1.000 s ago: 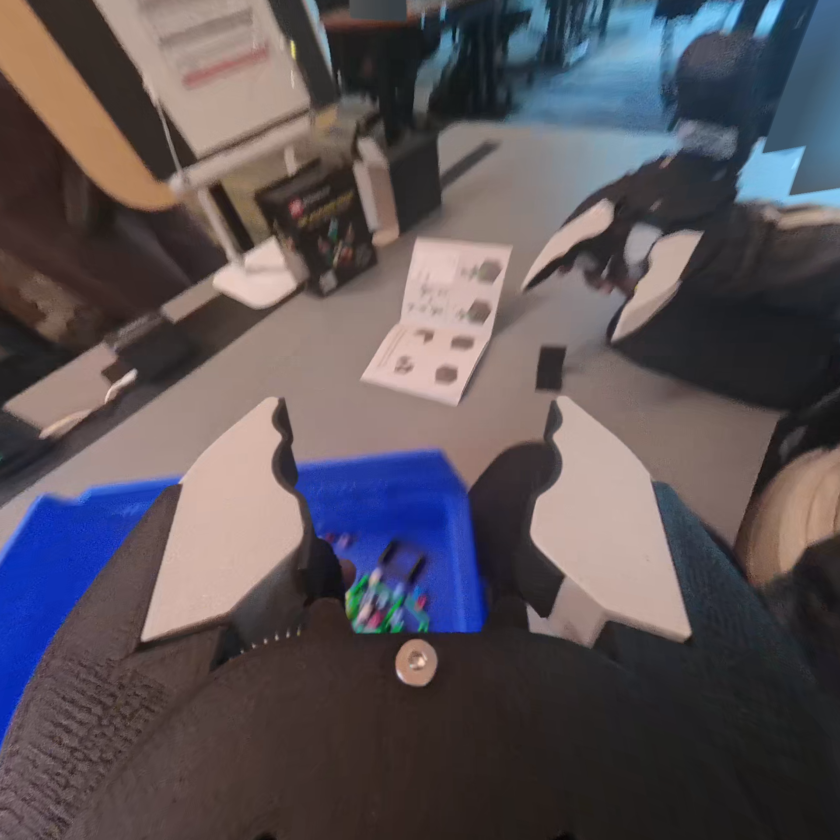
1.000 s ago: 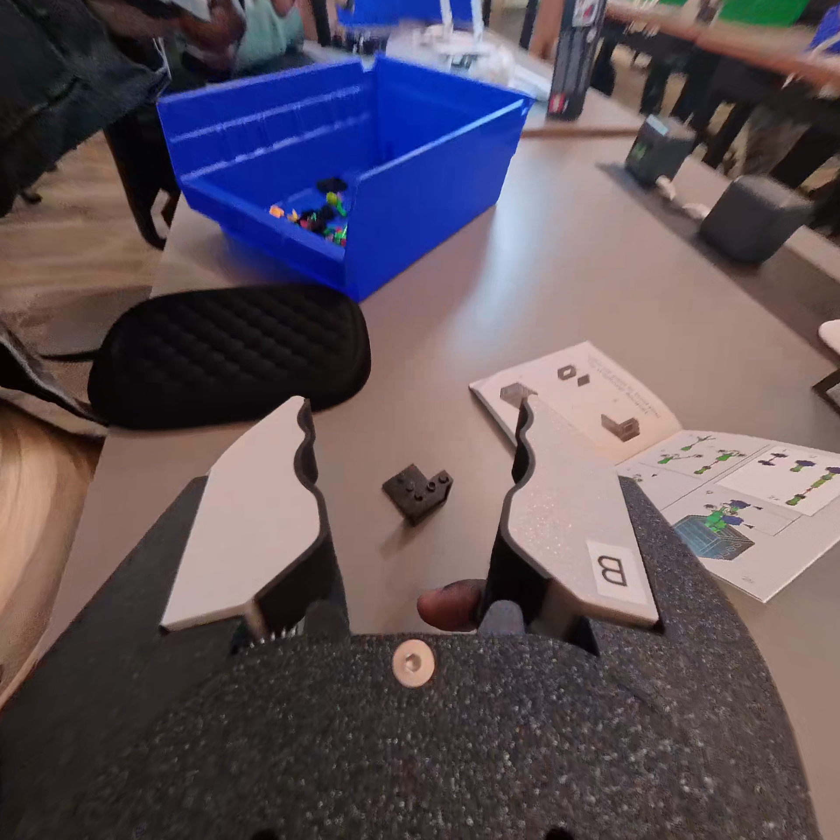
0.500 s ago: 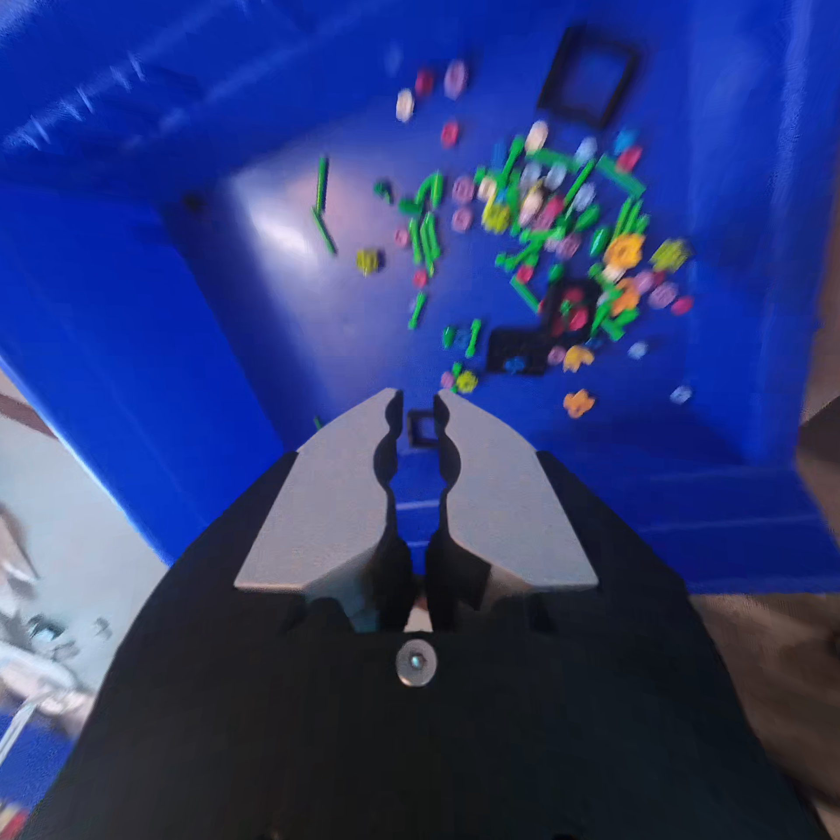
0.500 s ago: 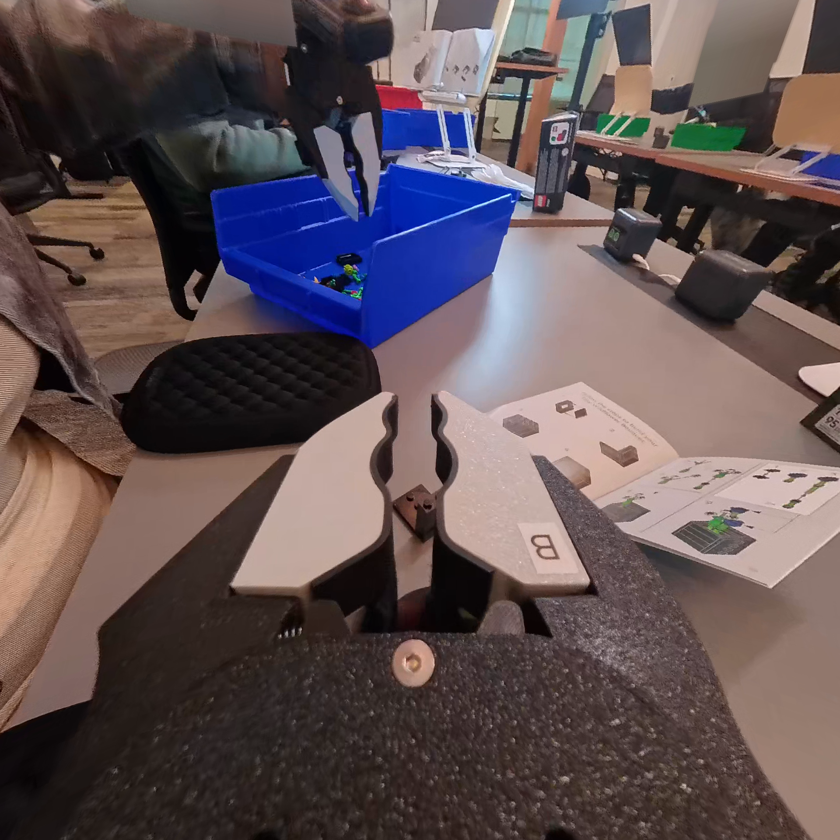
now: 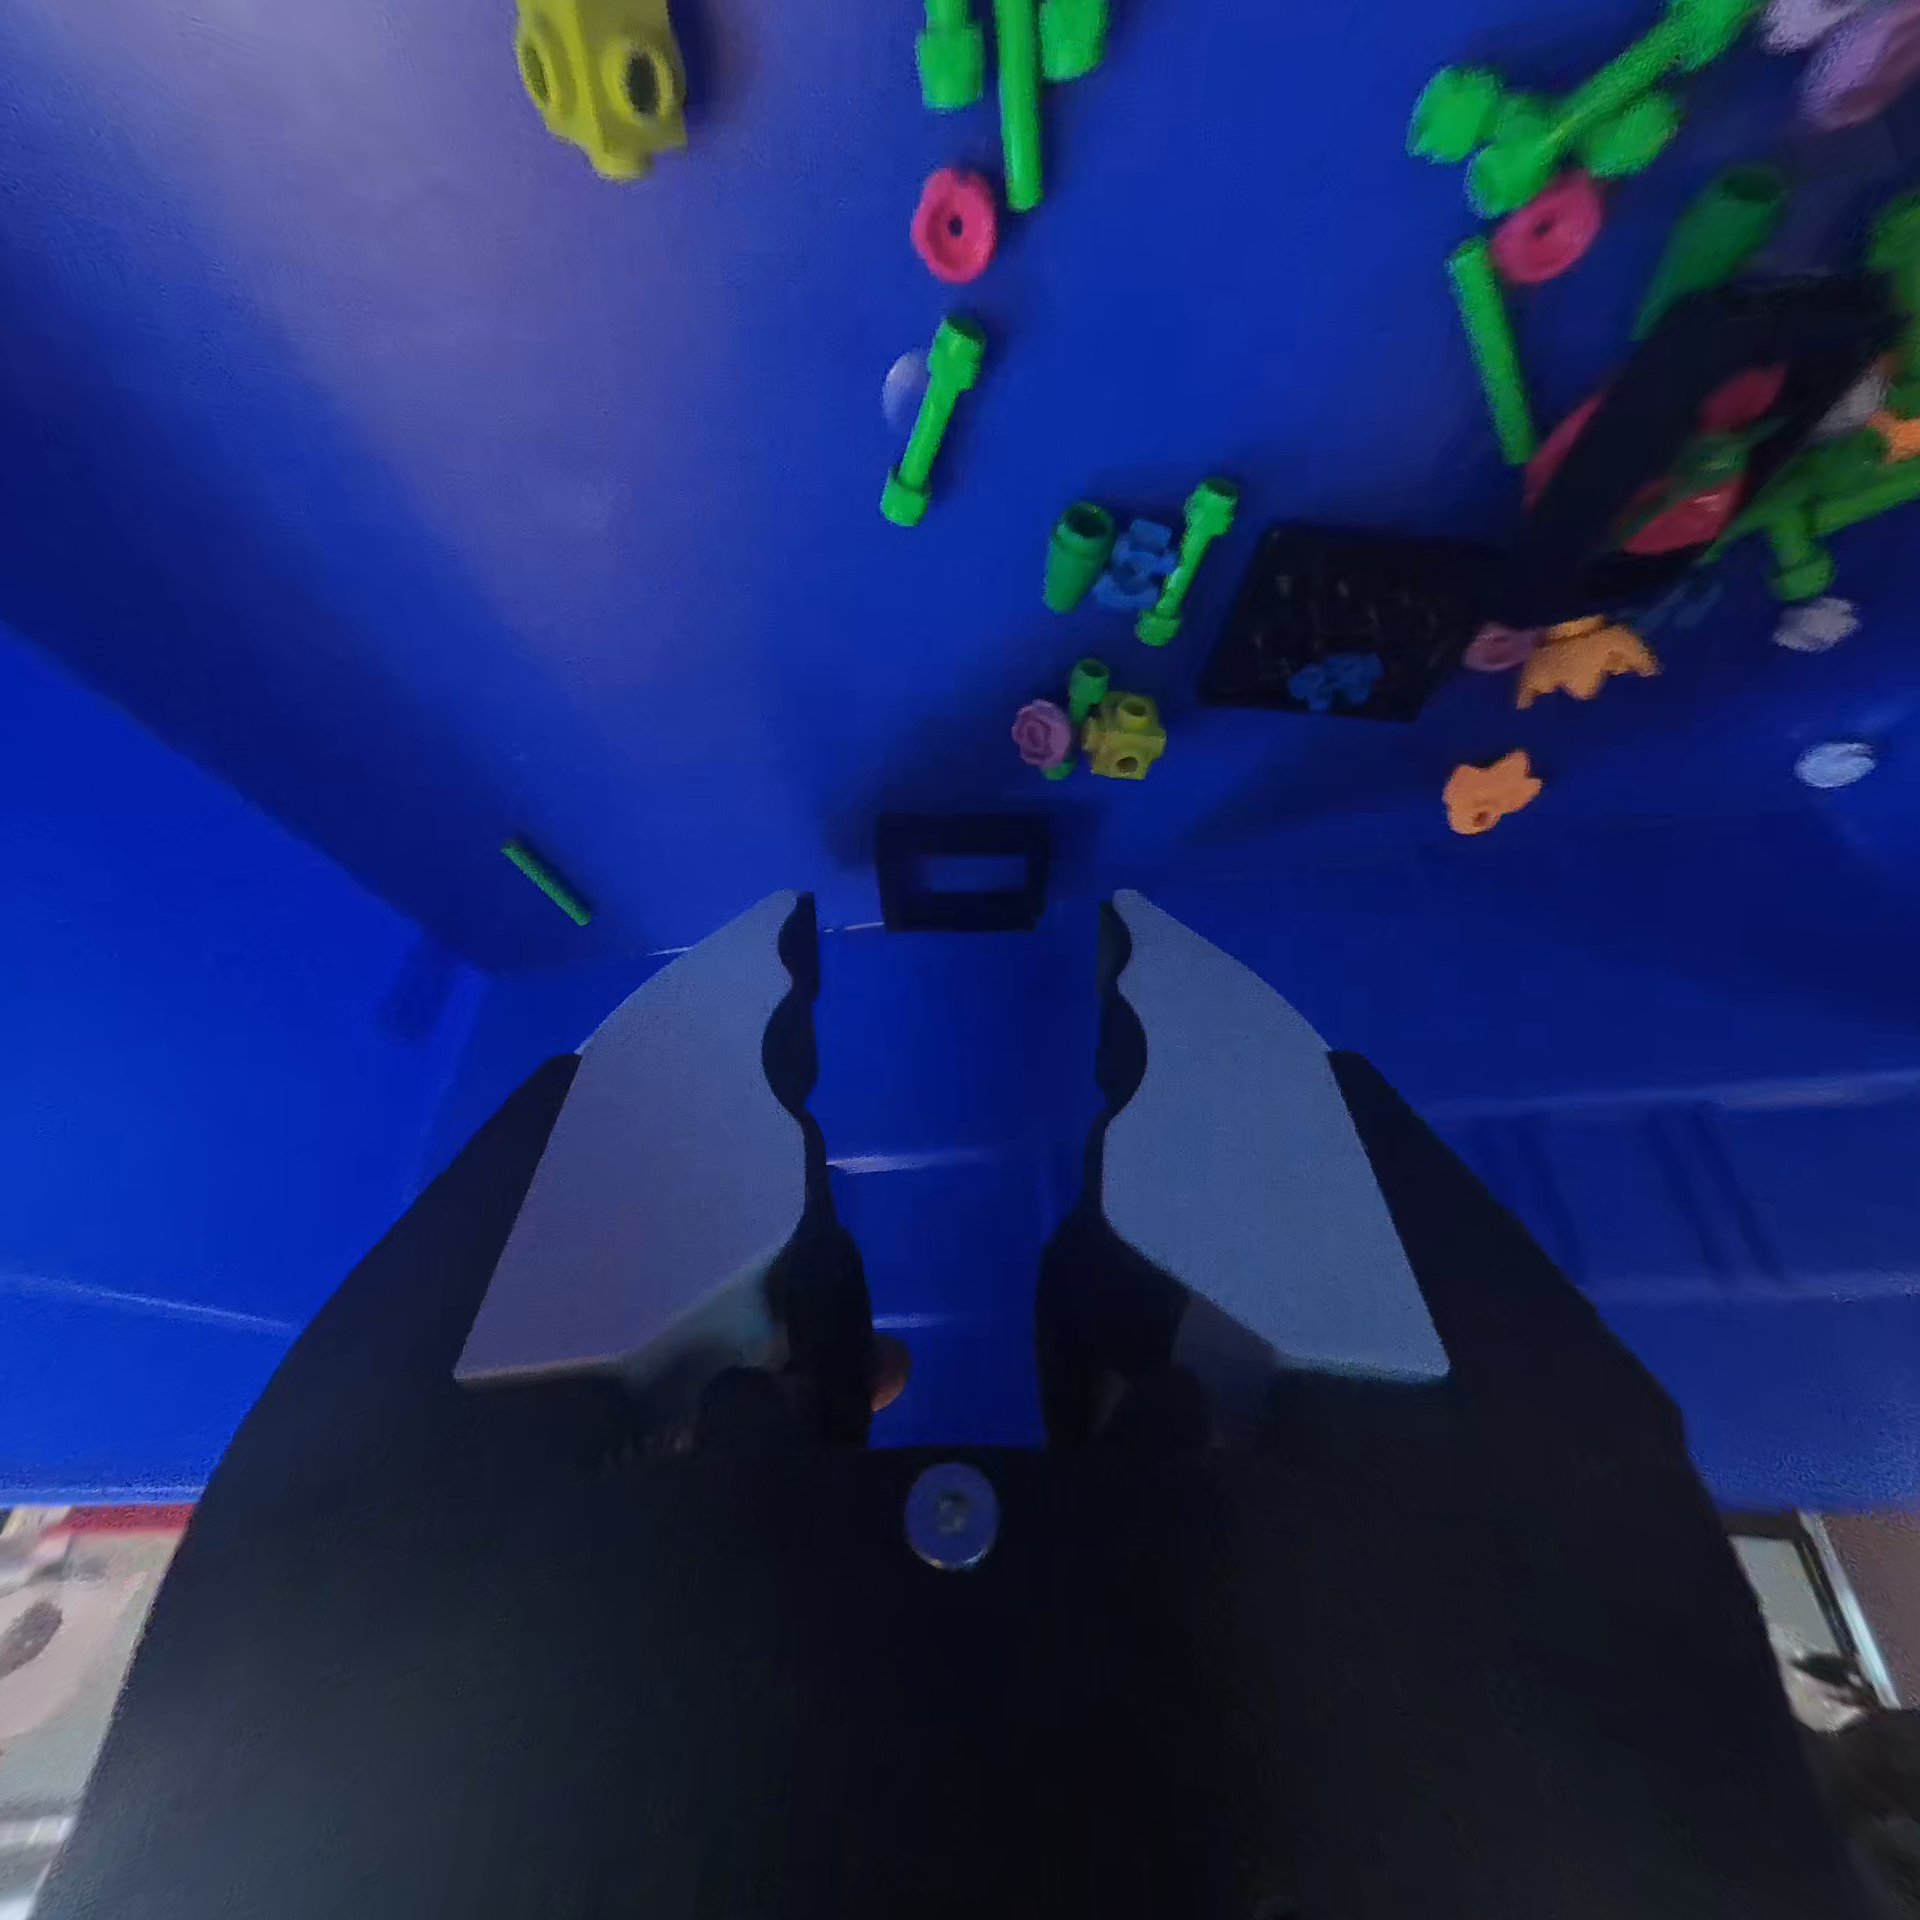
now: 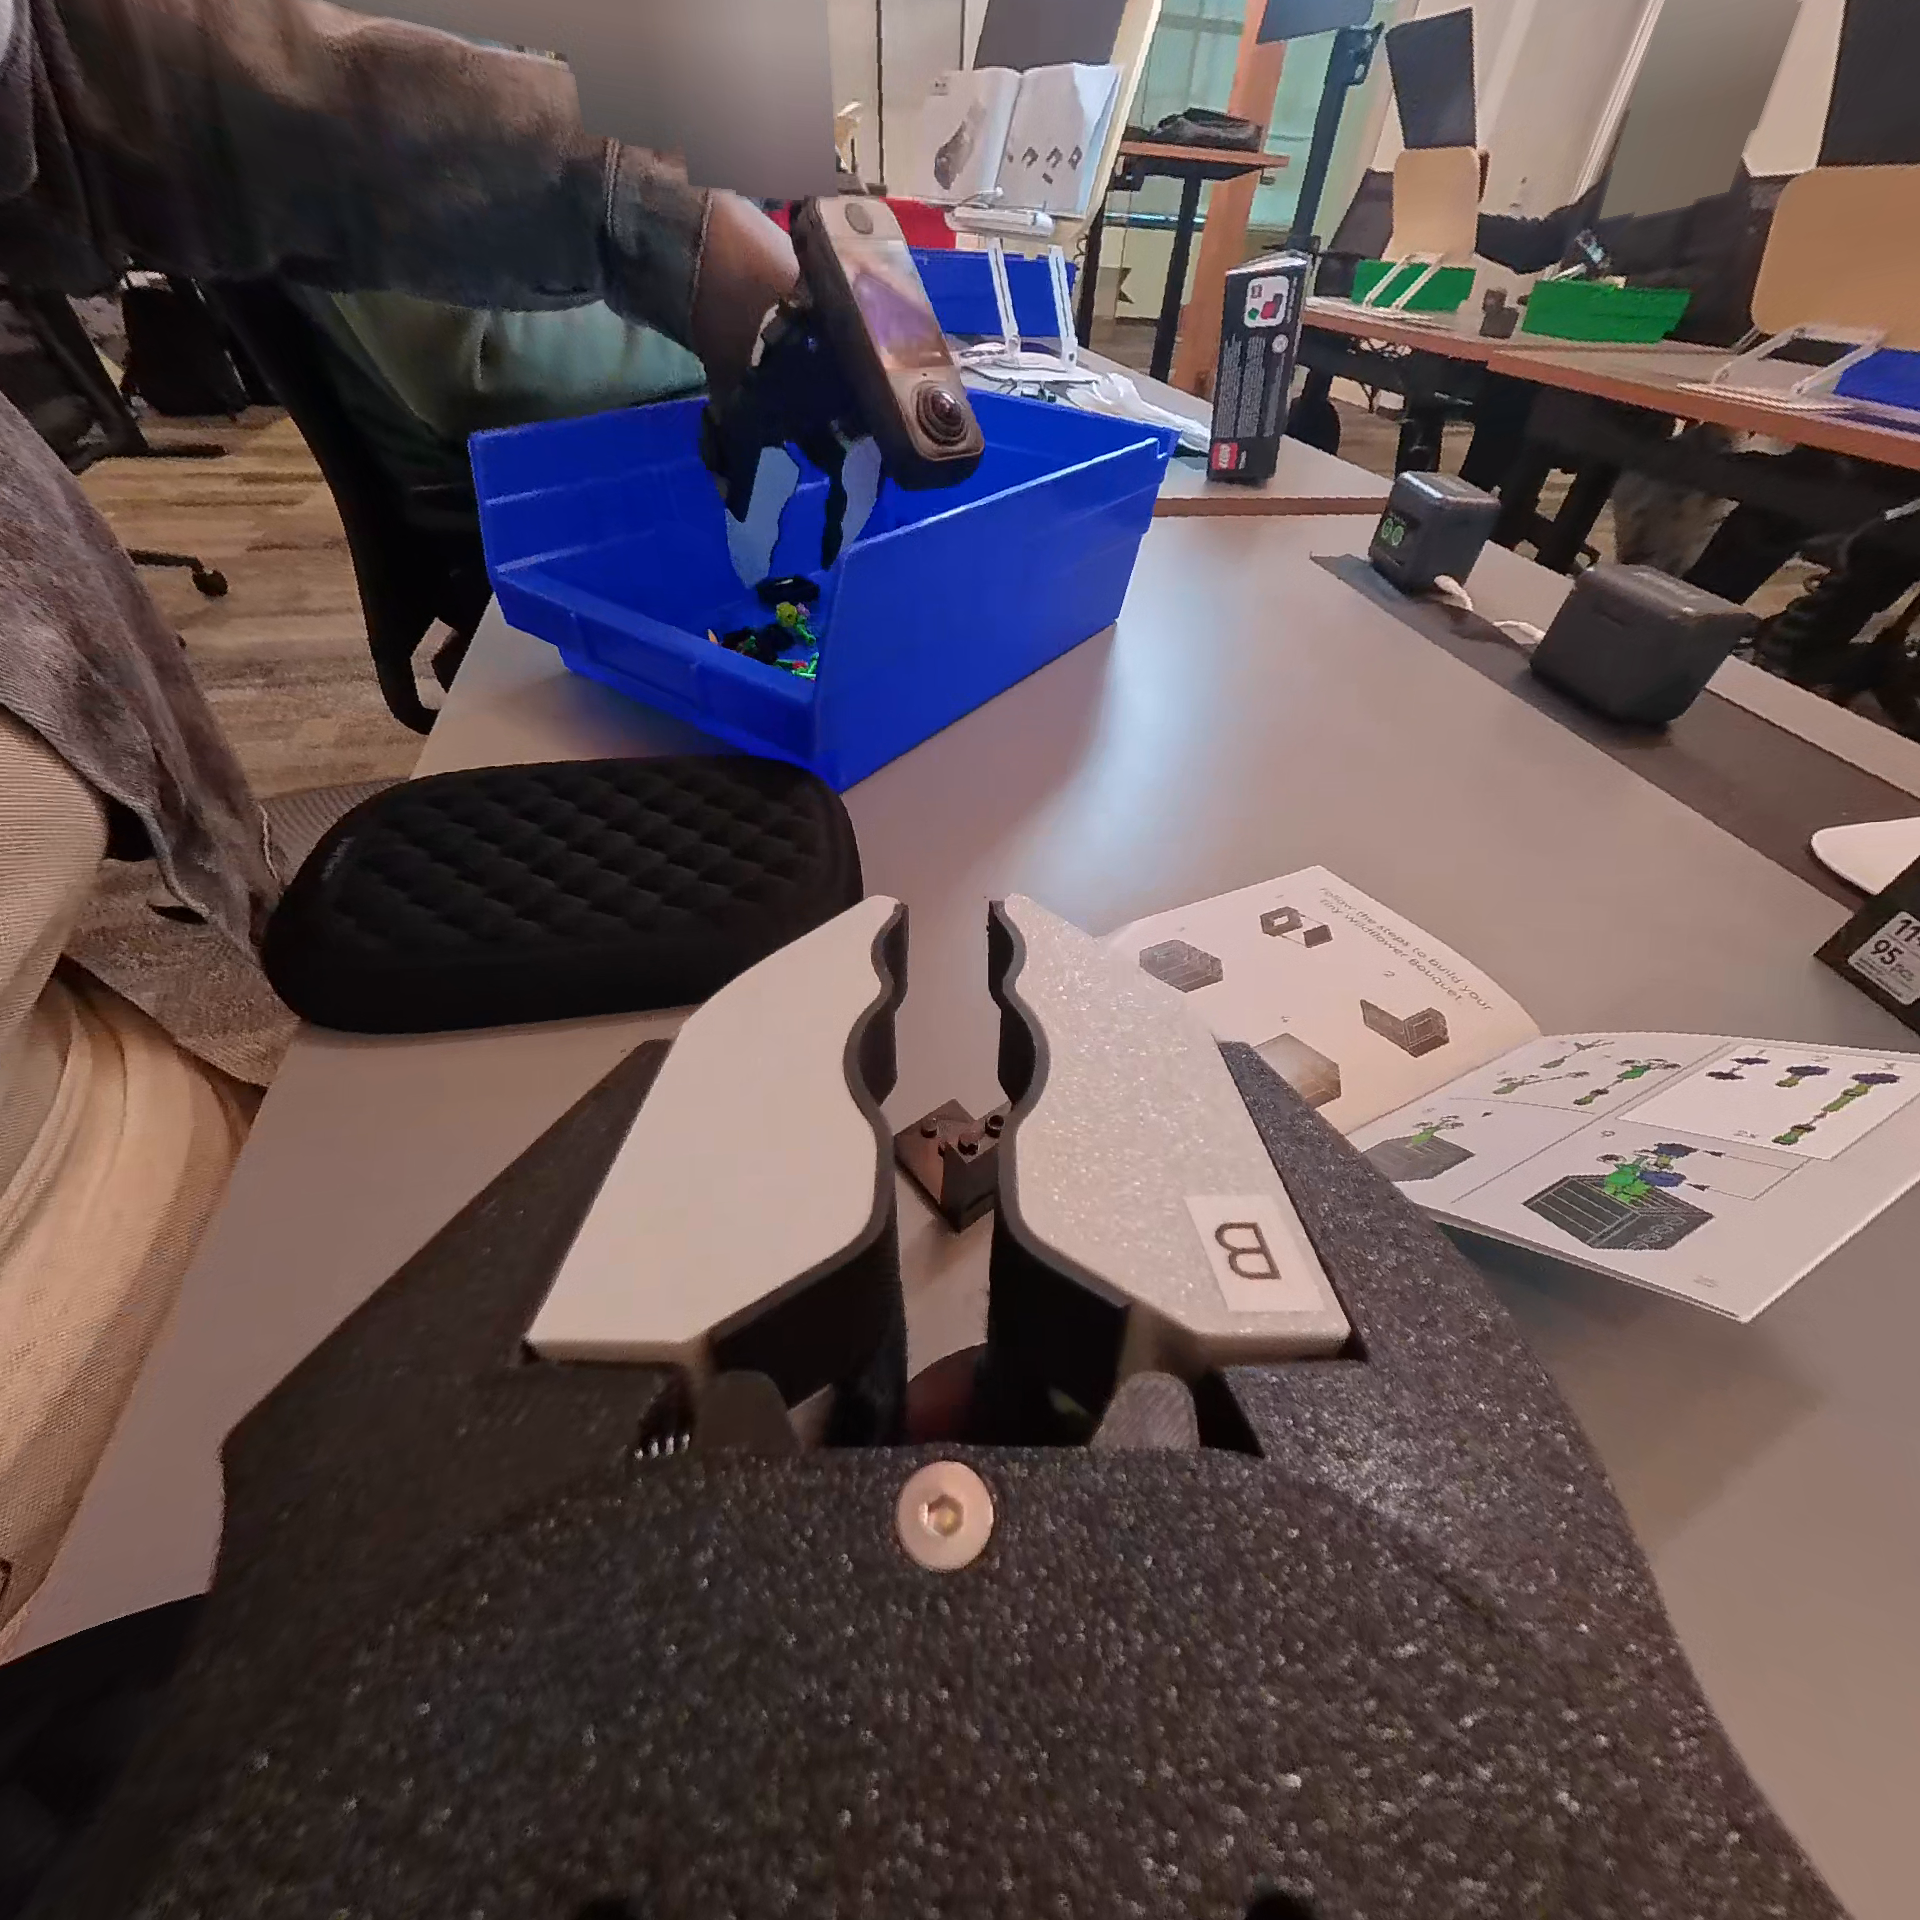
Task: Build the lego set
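Two grippers, left gripper (image 5: 958, 914) jaws parted inside blue bin (image 6: 987, 613), right gripper (image 6: 948, 920) jaws nearly closed, empty, grey table (image 6: 1299, 748).

Glossy blue plastic bin (image 6: 987, 613), quilted black cloth pad (image 6: 566, 883), matt paper booklet (image 6: 1558, 1132), smooth grey table (image 6: 1299, 748)

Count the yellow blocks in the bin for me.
2. One yellow block lies at the view's top left; the other sits just beyond the open left claw. The cluttered right side may hide more.
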`<state>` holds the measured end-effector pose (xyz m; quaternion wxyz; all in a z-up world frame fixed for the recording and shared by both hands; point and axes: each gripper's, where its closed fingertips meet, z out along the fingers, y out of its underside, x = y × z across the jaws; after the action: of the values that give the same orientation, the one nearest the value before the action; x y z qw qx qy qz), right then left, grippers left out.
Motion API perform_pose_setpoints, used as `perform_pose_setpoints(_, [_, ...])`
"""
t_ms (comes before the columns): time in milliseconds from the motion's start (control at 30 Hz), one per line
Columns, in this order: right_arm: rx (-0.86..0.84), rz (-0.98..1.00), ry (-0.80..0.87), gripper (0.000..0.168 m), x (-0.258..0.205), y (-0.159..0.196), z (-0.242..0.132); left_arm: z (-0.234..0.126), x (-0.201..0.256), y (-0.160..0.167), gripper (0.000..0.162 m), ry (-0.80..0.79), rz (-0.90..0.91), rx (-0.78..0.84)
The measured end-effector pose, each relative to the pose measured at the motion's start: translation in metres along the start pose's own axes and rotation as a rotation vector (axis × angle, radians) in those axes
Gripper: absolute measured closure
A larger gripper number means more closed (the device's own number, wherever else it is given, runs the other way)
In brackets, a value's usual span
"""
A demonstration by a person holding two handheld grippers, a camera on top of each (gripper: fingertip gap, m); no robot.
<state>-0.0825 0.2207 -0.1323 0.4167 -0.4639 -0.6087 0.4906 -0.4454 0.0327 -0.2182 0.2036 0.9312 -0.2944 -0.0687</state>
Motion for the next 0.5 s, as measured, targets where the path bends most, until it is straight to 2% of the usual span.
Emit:
perform_pose_setpoints(100, [-0.013,-0.014,-0.002,0.154,-0.001,0.002,0.001,0.011,0.0,0.003,0.113,0.002,0.007,-0.037])
perform_pose_setpoints(167, [-0.018,-0.015,-0.002,0.154,-0.002,0.003,0.002,0.011,0.0,0.004,0.128,0.0,0.009,-0.037])
perform_pose_setpoints(300, [-0.022,-0.017,0.0,0.154,-0.001,0.004,0.002,0.007,0.002,0.003,0.128,0.022,-0.021,0.015])
perform_pose_setpoints(500, [-0.049,-0.034,-0.004,0.154,-0.003,0.008,0.005,-0.035,0.007,-0.017,0.129,0.023,-0.108,0.284])
